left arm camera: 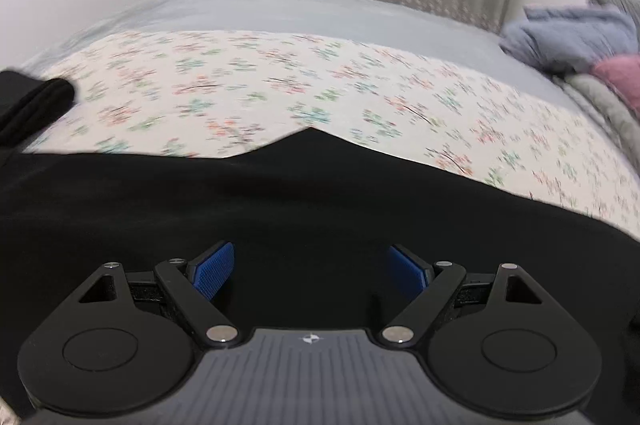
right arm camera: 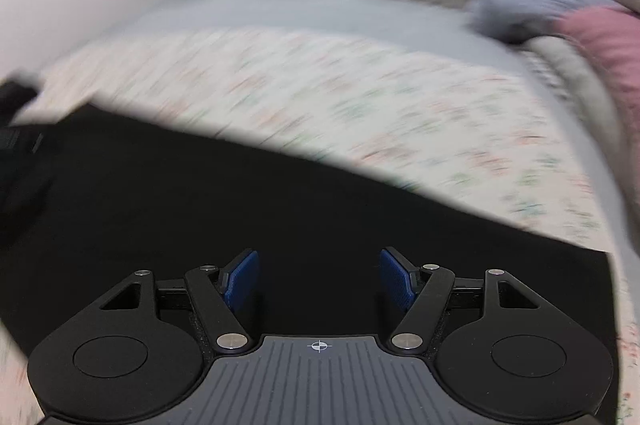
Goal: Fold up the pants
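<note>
**Both claws wide over black pants on a bed**

Black, matte, soft fabric pants (left arm camera: 280, 201) lie spread flat across the near half of a bed, on a white floral-print cloth (left arm camera: 280, 81). In the left wrist view their far edge rises to a small peak at twelve o'clock. The left claw (left arm camera: 310, 267) hovers over them, its blue ribbed pads (left arm camera: 212, 269) spread wide and holding nothing. The right claw (right arm camera: 318, 275) is likewise wide and empty; its view is blurred. The fabric will likely be light, limp and prone to bunching, so pinching a far edge or corner seems best. At two o'clock, well apart, sits a heap of blue, pink and grey laundry (left arm camera: 580, 41).
</note>
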`<action>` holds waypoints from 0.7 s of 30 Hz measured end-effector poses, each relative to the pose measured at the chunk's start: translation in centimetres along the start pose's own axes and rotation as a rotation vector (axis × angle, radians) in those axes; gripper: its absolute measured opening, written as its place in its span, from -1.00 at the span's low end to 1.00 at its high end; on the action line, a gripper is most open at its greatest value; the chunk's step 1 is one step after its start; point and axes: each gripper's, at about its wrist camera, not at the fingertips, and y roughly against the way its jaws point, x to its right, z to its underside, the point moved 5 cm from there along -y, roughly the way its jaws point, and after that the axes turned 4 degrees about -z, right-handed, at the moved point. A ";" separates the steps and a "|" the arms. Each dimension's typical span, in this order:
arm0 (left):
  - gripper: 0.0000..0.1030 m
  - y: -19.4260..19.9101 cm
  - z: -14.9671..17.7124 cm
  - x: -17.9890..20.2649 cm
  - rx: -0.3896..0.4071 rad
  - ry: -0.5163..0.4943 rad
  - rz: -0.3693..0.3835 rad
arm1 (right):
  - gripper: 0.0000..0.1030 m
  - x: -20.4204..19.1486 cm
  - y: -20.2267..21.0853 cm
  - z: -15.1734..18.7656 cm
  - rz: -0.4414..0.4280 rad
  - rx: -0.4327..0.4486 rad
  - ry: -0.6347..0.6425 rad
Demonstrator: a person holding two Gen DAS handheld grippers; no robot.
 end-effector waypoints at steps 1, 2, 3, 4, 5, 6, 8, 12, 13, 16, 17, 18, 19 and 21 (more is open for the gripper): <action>0.68 0.4 0.2 -0.9 0.002 0.022 -0.002 | 0.31 -1.3 0.1 0.1 -0.021 -0.007 0.035; 0.68 0.8 0.5 -1.9 -0.002 0.041 -0.007 | 0.31 -2.5 0.2 0.3 -0.046 -0.012 0.066; 0.68 1.0 0.8 -2.7 -0.011 0.049 -0.014 | 0.31 -3.4 0.2 0.4 -0.067 -0.019 0.084; 0.68 1.1 1.2 -3.5 -0.017 0.054 -0.026 | 0.31 -4.2 0.0 0.6 -0.091 -0.033 0.100; 0.68 1.3 1.6 -4.7 -0.017 0.061 -0.047 | 0.31 -4.9 -0.1 0.9 -0.102 -0.049 0.111; 0.68 1.4 2.0 -5.7 -0.016 0.063 -0.069 | 0.31 -5.5 -0.5 1.3 -0.103 -0.075 0.127; 0.68 1.6 2.8 -8.0 -0.028 0.079 -0.118 | 0.31 -6.1 -0.8 1.9 -0.081 -0.093 0.145; 0.67 2.1 4.4 -13.2 -0.056 0.169 -0.170 | 0.32 -5.7 -0.4 2.1 -0.074 -0.113 0.105; 0.67 2.3 4.5 -14.3 -0.047 0.185 -0.177 | 0.32 -5.7 -0.3 2.2 -0.068 -0.117 0.106; 0.67 2.9 4.7 -16.4 -0.030 0.218 -0.200 | 0.32 -5.7 -0.1 2.4 -0.047 -0.122 0.104; 0.66 3.1 4.8 -16.7 -0.030 0.224 -0.194 | 0.32 -5.9 0.0 2.6 -0.040 -0.122 0.103; 0.66 3.3 4.8 -16.6 -0.037 0.218 -0.201 | 0.32 -6.0 0.0 2.7 -0.035 -0.122 0.100; 0.66 3.5 4.8 -16.4 -0.048 0.204 -0.227 | 0.32 -6.0 0.1 2.8 -0.032 -0.124 0.096; 0.66 3.6 5.1 -15.9 -0.078 0.174 -0.266 | 0.32 -6.1 0.4 3.1 -0.030 -0.128 0.086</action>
